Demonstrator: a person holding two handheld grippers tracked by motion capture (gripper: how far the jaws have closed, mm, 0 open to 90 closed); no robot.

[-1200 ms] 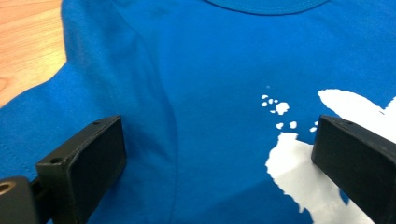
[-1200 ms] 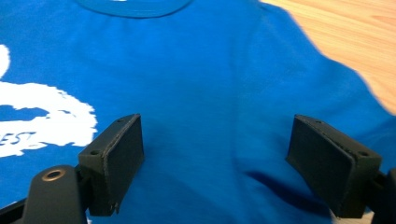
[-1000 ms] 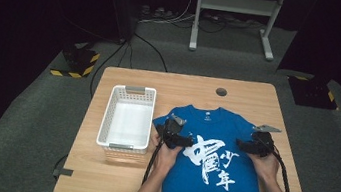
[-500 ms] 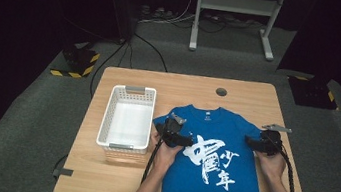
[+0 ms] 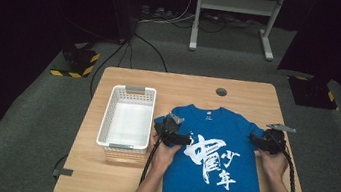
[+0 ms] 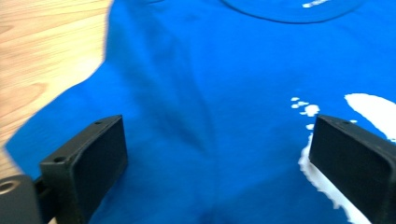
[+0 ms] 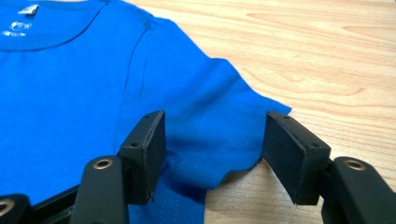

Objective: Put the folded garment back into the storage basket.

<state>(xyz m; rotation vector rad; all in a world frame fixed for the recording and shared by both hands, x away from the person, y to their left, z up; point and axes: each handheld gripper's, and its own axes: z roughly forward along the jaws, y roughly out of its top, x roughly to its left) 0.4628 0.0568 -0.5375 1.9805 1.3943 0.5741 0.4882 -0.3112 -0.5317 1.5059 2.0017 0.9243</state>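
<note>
A blue T-shirt [image 5: 215, 158] with white printed characters lies flat on the wooden table [image 5: 106, 178], collar toward the far side. My left gripper [image 5: 174, 128] hovers over the shirt's left shoulder. In the left gripper view it [image 6: 219, 163] stands wide open, with blue cloth [image 6: 210, 93] beneath the jaws. My right gripper [image 5: 264, 139] is at the shirt's right sleeve. In the right gripper view its jaws [image 7: 219, 149] straddle the sleeve hem [image 7: 224, 140]. They have just been closing, but the pads stand apart from the cloth.
A white slatted basket [image 5: 109, 117] sits empty on the table, left of the shirt. A round cable hole [image 5: 221, 91] is near the far edge. Bare wood [image 7: 327, 56] lies right of the sleeve. Cables and a metal stand [image 5: 237, 4] are on the floor beyond.
My right hand has slid to the right, from over the shirt's chest edge out to the sleeve. The left hand and the shirt have stayed put.
</note>
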